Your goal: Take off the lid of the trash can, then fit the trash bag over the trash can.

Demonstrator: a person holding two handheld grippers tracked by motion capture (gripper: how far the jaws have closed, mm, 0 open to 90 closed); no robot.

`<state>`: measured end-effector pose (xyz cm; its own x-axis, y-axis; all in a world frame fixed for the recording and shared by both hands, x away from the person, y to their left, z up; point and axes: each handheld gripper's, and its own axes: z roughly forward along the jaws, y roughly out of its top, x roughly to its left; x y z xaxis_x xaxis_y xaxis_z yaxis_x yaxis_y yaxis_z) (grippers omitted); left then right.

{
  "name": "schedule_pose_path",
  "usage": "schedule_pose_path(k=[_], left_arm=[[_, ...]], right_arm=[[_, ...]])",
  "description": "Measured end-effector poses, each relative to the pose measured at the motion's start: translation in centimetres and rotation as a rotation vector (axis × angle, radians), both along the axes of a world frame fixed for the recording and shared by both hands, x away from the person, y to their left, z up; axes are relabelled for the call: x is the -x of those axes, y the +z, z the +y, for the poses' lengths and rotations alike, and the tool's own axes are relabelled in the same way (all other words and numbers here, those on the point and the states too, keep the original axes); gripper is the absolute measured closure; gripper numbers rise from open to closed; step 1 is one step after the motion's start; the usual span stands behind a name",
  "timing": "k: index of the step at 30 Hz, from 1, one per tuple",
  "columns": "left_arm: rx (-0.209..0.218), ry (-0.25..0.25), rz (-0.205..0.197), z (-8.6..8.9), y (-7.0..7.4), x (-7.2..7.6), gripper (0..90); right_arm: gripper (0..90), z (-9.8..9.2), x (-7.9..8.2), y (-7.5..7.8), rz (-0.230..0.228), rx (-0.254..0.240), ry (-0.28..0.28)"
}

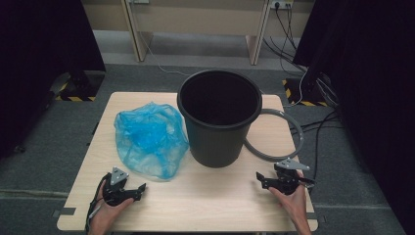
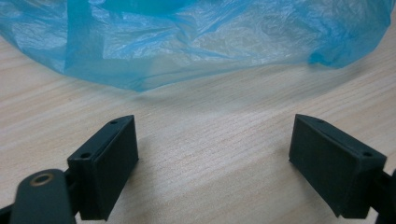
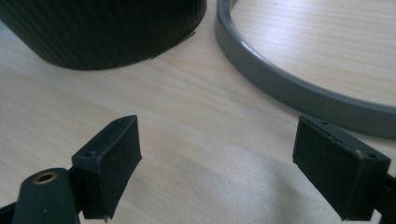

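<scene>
**Both grippers parked open at the near edge, bag and ring untouched**

Your left gripper (image 1: 138, 189) sits low over the table (image 1: 210, 205) near the near-left corner, your hand behind it, jaws spread wide with bare wood between them. It grasps nothing. In the left gripper view the pads (image 2: 114, 175) stand apart and the hem of the blue plastic bag (image 2: 196, 37) lies just ahead of them, not touching.

That bag (image 1: 149, 139) lies crumpled on the left half of the table, between the left edge and the bucket, its right side against or just beside the bucket wall; contact can't be told.

The black bucket (image 1: 219, 120) stands upright, mouth open, at the middle of the table towards the far edge.

The grey ring (image 1: 293, 132) lies flat on the right side, partly hidden behind the bucket, reaching out to the right edge.

Your right gripper (image 1: 259, 178) rests near the near-right corner, just on the near side of the ring, jaws released and wide, nothing in them. In the right gripper view the ring (image 3: 289, 88) curves just past the right pad (image 3: 336, 175), and the bucket base (image 3: 102, 32) sits further off at upper left.
</scene>
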<state>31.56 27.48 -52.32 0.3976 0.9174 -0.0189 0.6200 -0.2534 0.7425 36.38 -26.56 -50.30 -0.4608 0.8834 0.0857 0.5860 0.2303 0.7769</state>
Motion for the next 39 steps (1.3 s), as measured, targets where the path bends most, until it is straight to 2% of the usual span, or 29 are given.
schedule_pose_path(k=[3,11,14,17,21,24,27,32,35,39], left_arm=[[0.0,0.0,0.0,0.0,0.0,0.0,14.4],[0.0,0.001,0.0,0.0,0.0,0.0,14.4],[0.001,0.001,0.0,0.0,0.0,0.0,14.4],[0.001,0.001,0.001,0.0,0.0,0.0,14.4],[0.01,-0.003,0.002,-0.1,0.0,0.1,14.6],[0.032,-0.011,0.007,0.0,0.1,0.2,15.0],[0.045,-0.008,-0.01,0.1,0.8,0.2,15.3],[0.102,-0.003,-0.048,0.1,2.7,-0.3,15.1],[0.125,-0.001,-0.065,-0.1,3.9,-1.2,15.1],[0.153,0.013,-0.084,-0.5,5.3,-3.4,15.1]], right_arm=[[15.9,0.0,0.4,-0.3,0.019,-0.005,-0.002],[15.9,-0.1,0.7,-1.1,0.047,0.035,0.01],[15.8,-0.1,0.7,-1.1,0.053,0.036,0.004],[14.1,0.1,0.8,-1.1,0.059,0.055,0.003],[10.9,0.7,0.8,-1.2,0.046,0.118,0.024],[9.8,0.9,0.9,-1.2,0.051,0.128,0.024],[8.7,0.9,0.8,-1.2,0.051,0.129,0.029],[7.7,1.0,0.7,-1.2,0.053,0.133,0.032],[7.5,1.0,0.7,-1.2,0.055,0.132,0.031],[7.4,1.0,0.7,-1.2,0.056,0.133,0.031]])
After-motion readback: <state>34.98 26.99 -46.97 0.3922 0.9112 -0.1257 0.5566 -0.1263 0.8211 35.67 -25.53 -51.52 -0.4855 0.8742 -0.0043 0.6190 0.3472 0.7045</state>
